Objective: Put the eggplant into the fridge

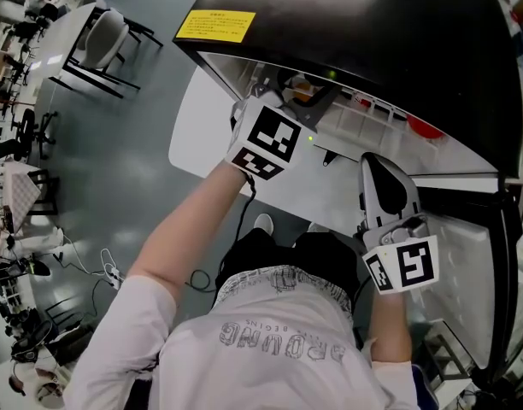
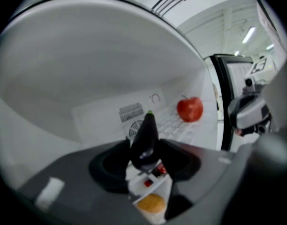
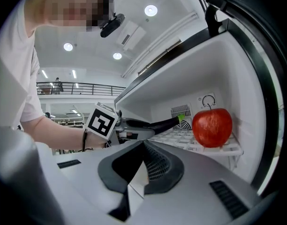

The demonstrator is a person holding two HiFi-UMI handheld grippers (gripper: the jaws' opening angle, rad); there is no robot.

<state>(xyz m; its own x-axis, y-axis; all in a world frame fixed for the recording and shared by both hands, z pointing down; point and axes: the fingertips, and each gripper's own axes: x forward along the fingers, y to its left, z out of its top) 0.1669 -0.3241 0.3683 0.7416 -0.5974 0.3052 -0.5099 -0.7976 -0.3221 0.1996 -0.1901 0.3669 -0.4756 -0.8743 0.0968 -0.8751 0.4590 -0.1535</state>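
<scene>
1. A yellow label (image 1: 215, 26) sits on the black top of the fridge (image 1: 373, 32), at the upper left of the head view. Its writing is too small to read.
2. A sticker (image 2: 131, 112) with thin dark lines is on the fridge's back wall, in the middle of the left gripper view. Its words are a blur.
3. The grey print on the person's white shirt (image 1: 279, 336), low in the head view, is upside down and hard to read.
4. The left gripper (image 2: 146, 159) is closed on the eggplant (image 2: 145, 138). The eggplant's green tip points at the back wall.
5. The eggplant is inside the fridge, over the white shelf (image 3: 200, 146). It is left of the red apple (image 3: 212, 127) and does not touch it. I cannot tell if it rests on the shelf.
6. In the head view the fridge top hides the eggplant.
7. The left arm (image 1: 193, 220) reaches from the middle of the head view up into the fridge.
8. The right gripper (image 3: 143, 146) has its jaws together and holds nothing. It sits at the lower right of the head view and points at the fridge.
</scene>
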